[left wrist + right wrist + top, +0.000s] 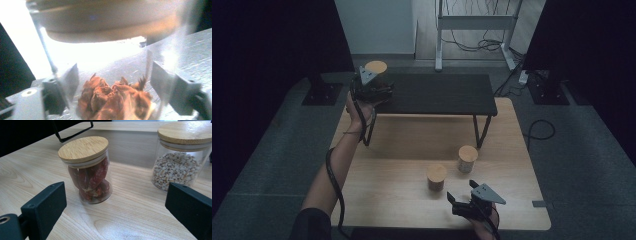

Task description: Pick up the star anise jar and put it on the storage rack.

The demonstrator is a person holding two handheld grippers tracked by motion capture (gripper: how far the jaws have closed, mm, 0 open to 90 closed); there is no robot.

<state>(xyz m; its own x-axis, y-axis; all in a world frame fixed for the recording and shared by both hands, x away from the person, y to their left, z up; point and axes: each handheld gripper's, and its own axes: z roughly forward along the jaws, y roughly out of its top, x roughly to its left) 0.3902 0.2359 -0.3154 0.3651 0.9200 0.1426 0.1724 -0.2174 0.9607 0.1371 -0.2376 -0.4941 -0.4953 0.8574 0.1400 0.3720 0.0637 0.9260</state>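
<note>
A glass jar [376, 67] with a wooden lid stands at the left end of a low black shelf [437, 92]. My left gripper [371, 86] is right at that jar. In the left gripper view the jar [110, 22], with dried brown flower heads inside, sits between the jaws of that gripper [112, 80], whose pads stand a little off the glass. My right gripper [462, 192] rests open near the table's front edge. Ahead of this gripper [117, 205] stand a jar of red dried fruit [87, 170] [436, 177] and a jar of pale grains [178, 157] [467, 158].
The black shelf stands on thin metal legs [481, 131] at the back of the light wooden table [402, 150]. Beyond the table there is a white metal frame [474, 22] with cables on the grey floor. Dark screens flank both sides.
</note>
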